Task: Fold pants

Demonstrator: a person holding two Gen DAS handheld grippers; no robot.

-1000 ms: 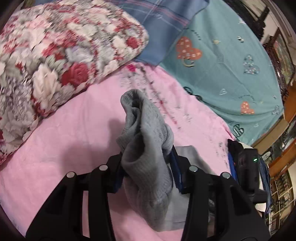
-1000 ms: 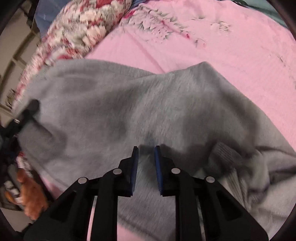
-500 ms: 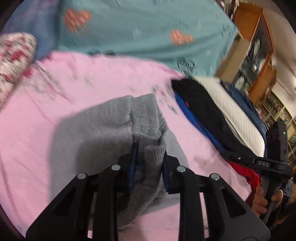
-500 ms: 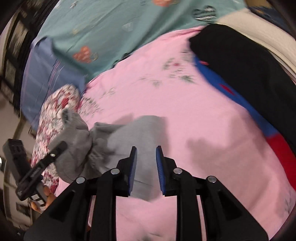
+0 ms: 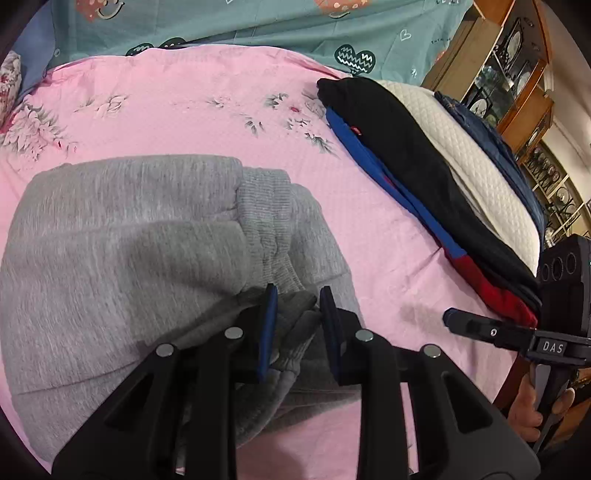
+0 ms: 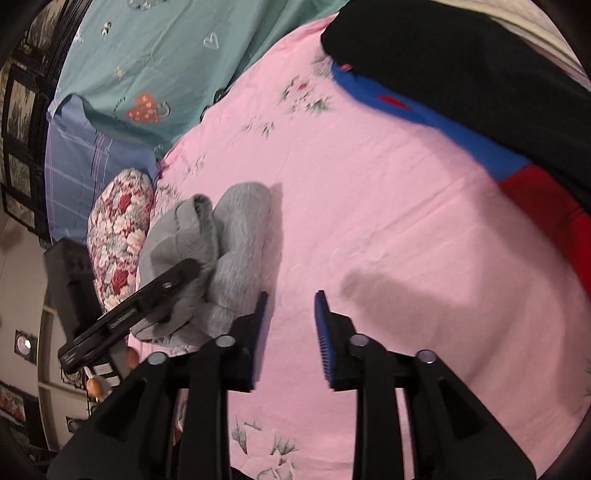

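The grey pants (image 5: 122, 236) lie folded on the pink sheet (image 5: 207, 96), ribbed cuffs on top. A bunch of that ribbed cloth fills the gap between the pads of my left gripper (image 5: 297, 317). The jaws are starting to open, though the pads still touch the cloth. The right wrist view shows the same pants (image 6: 240, 236) as a grey mound at the left, one left finger (image 6: 166, 284) lying over it. To the right of the pants, my right gripper (image 6: 291, 295) hangs over bare sheet. Its jaws are opening and hold nothing. It also shows at the right edge of the left wrist view (image 5: 491, 332).
A stack of folded clothes (image 5: 424, 166), black, blue, red and white, lies along the right side of the bed. A floral pillow (image 6: 118, 236) and a teal blanket (image 5: 258, 22) lie at the far side. Wooden cabinets (image 5: 517, 74) stand beyond the stack.
My left gripper has swung the cuff end over and laid it on the rest of the pants. My right gripper has come off the grey cloth onto bare sheet and widened its jaws.
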